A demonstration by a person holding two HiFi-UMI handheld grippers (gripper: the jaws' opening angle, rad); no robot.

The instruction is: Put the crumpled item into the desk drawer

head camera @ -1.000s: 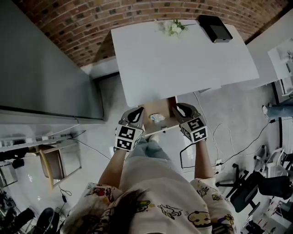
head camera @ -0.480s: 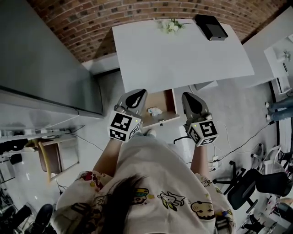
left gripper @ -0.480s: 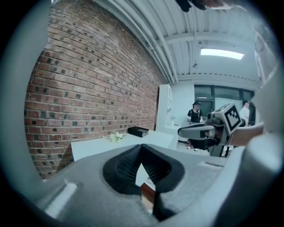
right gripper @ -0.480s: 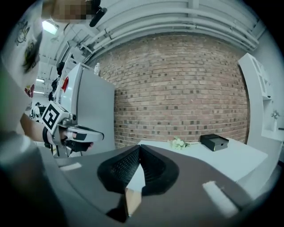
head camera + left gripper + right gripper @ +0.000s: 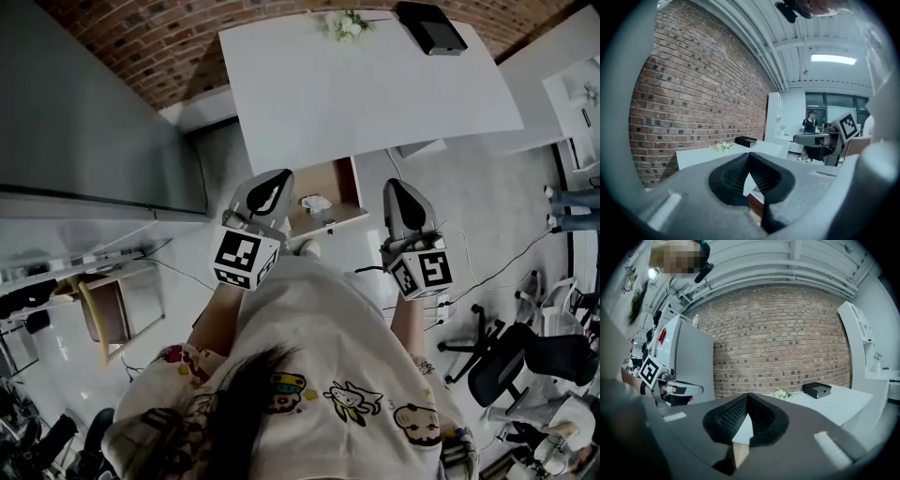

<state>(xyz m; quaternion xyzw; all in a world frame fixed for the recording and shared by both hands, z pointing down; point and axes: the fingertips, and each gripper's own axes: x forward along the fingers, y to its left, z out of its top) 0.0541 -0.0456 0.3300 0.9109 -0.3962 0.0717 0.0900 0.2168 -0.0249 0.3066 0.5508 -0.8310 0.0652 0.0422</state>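
**Flanking the open drawer, both claws closed and empty**

Head view. Shows left claw [image 5: 270,185] and right claw [image 5: 397,192] held raised, one at each side of the wooden drawer [image 5: 339,192], which is pulled out from under the white desk [image 5: 375,84]. Places the crumpled item [image 5: 316,202] inside that drawer, between the two claws, nearer the left one and touching neither. Lists flowers [image 5: 344,25] and black box [image 5: 429,28] at the desk's far edge. Judged: item deposited, claws kept off the drawer, probably so it can be pushed shut.

Left gripper view. Shows jaws together at the tips with nothing between them. Looks level across the desk top toward the brick wall, so misses the crumpled item below. Catches a sliver of brown wood under the jaws, probably the drawer.

Right gripper view. Shows jaws likewise together and holding nothing. Points over the desk, not down, leaving the crumpled item out of sight.
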